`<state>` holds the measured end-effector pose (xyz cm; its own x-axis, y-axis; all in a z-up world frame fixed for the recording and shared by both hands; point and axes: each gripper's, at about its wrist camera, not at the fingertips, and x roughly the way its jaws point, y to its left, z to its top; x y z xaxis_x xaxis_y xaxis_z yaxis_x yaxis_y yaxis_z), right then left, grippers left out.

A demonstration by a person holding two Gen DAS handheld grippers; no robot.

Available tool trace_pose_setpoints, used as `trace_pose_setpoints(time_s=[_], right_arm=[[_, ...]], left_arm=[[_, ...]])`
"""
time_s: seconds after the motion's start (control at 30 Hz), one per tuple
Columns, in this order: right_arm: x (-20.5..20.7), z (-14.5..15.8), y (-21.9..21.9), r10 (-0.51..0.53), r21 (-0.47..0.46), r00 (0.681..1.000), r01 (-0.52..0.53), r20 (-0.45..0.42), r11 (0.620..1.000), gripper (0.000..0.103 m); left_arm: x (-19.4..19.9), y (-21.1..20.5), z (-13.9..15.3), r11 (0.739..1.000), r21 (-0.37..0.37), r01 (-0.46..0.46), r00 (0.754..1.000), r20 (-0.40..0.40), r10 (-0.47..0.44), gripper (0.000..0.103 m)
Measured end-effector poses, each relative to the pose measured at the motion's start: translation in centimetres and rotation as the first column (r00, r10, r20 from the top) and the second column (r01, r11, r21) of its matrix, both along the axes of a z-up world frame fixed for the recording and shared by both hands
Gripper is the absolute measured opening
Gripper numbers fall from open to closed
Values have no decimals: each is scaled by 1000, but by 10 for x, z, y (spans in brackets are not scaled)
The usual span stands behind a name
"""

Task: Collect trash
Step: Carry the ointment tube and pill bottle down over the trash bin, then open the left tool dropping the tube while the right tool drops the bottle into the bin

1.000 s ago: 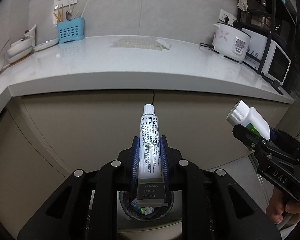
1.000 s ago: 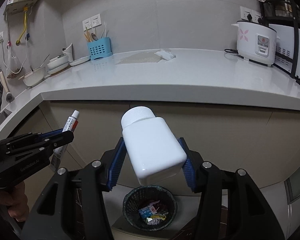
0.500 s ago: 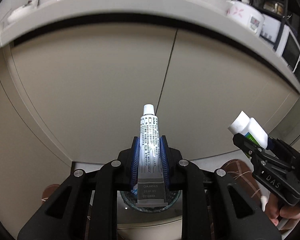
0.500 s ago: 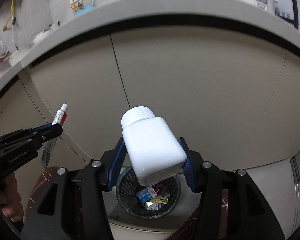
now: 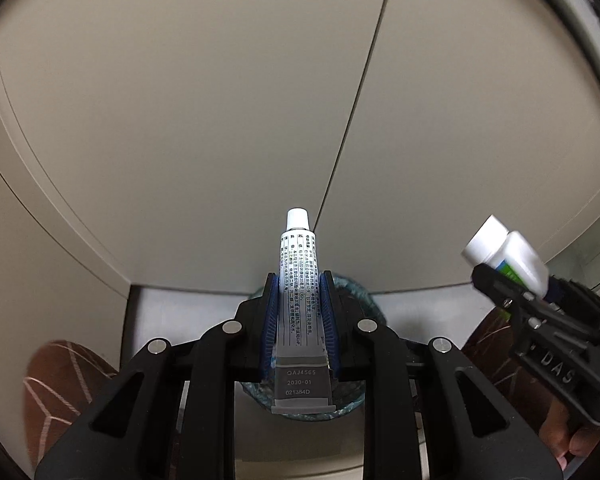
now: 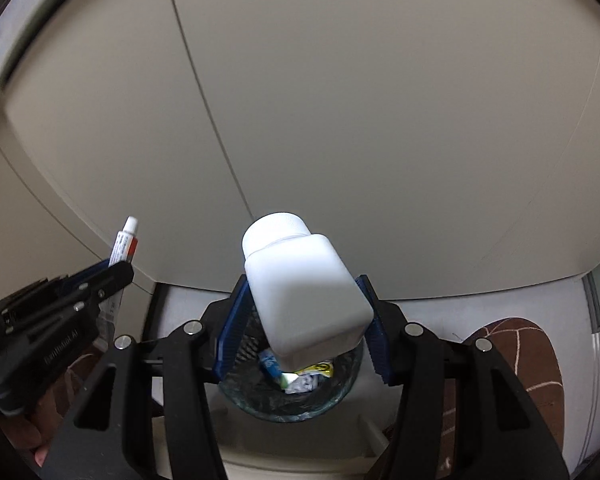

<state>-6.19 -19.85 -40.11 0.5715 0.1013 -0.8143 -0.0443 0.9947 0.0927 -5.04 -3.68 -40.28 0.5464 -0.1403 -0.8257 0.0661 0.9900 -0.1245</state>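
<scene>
Fingers (image 5: 269,312) of left gripper (image 5: 299,286) clamp printed white tube (image 5: 299,288), cap up, crimped end low over trash bin (image 5: 360,400). Right gripper (image 6: 300,292) blue pads (image 6: 236,328) squeeze white bottle (image 6: 304,292), cap tilted up-left, base above bin rim. Bin on floor against beige cabinet doors (image 6: 380,100), holds crumpled white paper (image 6: 300,384), yellow wrapper (image 6: 320,368), blue scrap (image 6: 270,362). Brown patterned shoes (image 6: 520,360) flank bin.

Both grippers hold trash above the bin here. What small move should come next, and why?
Probably open the right gripper: its white bottle hangs directly over the waste bin, so it should drop in. The left gripper could then release the tube.
</scene>
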Motion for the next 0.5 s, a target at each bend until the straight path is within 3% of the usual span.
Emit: trace_pose_setpoints(time_s=[0.13,0.3,0.5], right_arm=[[16,-27,4,-11,-18,1000,11,-29,1000,50],[33,-56,8,-3,-8,998,2,-59,1000,50],[49,-85,7,-2,-21,995,0,-103,1000,50]], left_arm=[[15,3,-30,1000,-26,-4,998,-55,2,20],[25,9,-61,1000,-6,6,996,-83,-7,20],[39,7,-96,999,-35,19,981,-191,-25,20]])
